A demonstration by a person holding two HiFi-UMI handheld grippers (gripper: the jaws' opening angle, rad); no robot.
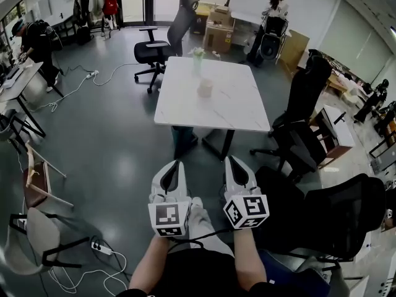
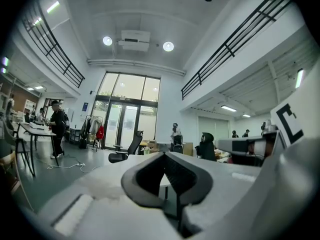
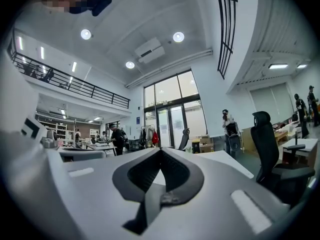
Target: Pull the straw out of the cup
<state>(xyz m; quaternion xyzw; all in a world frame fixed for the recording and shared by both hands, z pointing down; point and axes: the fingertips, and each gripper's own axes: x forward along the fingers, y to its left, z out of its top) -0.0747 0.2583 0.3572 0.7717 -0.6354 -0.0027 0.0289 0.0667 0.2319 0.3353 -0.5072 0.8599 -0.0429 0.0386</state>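
**Both tongs clenched and empty, cup far ahead on the table**

In the head view I see the cup [image 1: 205, 88] standing on the white table [image 1: 235, 110], roughly mid-table and a little toward the far half. The straw is too small to make out from here. A taller thing with a greenish top [image 1: 197, 59] stands near the table's far edge, apart from the cup.

The left tongs [image 1: 178, 164] and right tongs [image 1: 230, 159] sit side by side low in the frame, over the grey floor [image 1: 111, 135]. Both point toward the table and are well short of its near edge. The cup is well apart from both, straight ahead and about centred between the two tips. Nothing touches it.

In the left gripper view the jaws meet at a point with nothing between them, so the tongs are clenched on air. The right gripper view shows the same: jaws together, empty. Each marker cube [image 1: 169, 218] faces up toward the head camera.

A black office chair [image 1: 161, 42] stands beyond the table's far left corner.
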